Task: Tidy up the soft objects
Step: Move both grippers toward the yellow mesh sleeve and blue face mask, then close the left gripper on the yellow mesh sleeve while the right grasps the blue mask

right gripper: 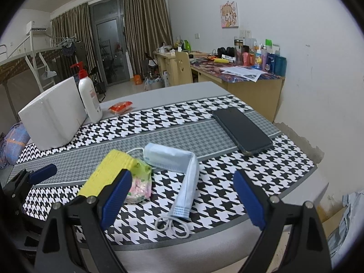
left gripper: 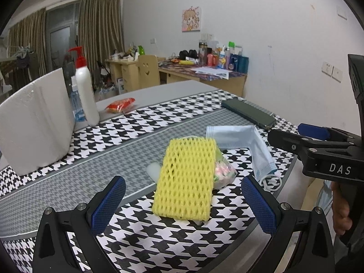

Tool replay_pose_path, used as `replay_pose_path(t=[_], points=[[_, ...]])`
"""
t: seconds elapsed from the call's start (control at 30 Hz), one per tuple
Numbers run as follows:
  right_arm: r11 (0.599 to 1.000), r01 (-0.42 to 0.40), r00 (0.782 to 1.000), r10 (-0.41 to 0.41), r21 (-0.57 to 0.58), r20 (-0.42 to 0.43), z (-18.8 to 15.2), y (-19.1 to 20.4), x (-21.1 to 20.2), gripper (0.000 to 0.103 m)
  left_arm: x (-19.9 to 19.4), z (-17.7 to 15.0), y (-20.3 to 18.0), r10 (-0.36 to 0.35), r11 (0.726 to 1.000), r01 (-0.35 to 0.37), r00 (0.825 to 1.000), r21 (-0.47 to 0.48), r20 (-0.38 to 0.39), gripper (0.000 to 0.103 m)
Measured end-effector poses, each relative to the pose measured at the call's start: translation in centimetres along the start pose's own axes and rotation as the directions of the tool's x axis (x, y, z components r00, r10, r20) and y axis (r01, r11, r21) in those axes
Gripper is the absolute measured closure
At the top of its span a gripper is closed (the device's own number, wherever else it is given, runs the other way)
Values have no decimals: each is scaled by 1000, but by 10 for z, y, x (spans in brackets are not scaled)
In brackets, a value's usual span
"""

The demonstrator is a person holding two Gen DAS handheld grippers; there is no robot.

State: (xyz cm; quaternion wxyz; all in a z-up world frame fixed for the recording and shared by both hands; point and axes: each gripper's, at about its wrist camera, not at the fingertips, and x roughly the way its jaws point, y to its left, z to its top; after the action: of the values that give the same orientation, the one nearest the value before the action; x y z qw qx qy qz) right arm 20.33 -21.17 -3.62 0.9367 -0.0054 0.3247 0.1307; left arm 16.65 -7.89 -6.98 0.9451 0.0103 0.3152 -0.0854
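While the yellow foam net lay dead ahead of my left tongs, between the two spread blue pads and just beyond their tips, its long axis ran straight away from me, near end toward the table edge, far end tilted up over a candy bag. Those left tongs stood wide and held nothing. My left hand was plainly the nearer one to the net.

Just right of the net lay the mask, bent into an L: one leg ran across, the other came back toward me with its ear loops nearest. That leg sat between the fingers of my right tongs, also wide and empty, and pointed roughly along them.

I judged the net a straight-in grab for the left, and the mask one for the right. Farther off sat a phone, a white box, and a pump bottle.
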Motion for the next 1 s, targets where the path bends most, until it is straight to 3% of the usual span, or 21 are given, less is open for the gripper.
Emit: replay_pose_path(t=[0.6, 0.83, 1.0], points=[[1000, -10, 998, 12, 21, -59, -5, -11, 22, 10, 26, -5, 2, 20, 1000, -18, 995, 12, -95, 1], [1000, -16, 997, 16, 11, -81, -8, -12, 29, 10, 34, -5, 8, 2, 1000, -4, 991, -15, -131, 15], [1000, -16, 994, 16, 6, -104, -8, -12, 36, 10, 39, -7, 7, -14, 1000, 12, 987, -9, -161, 30]])
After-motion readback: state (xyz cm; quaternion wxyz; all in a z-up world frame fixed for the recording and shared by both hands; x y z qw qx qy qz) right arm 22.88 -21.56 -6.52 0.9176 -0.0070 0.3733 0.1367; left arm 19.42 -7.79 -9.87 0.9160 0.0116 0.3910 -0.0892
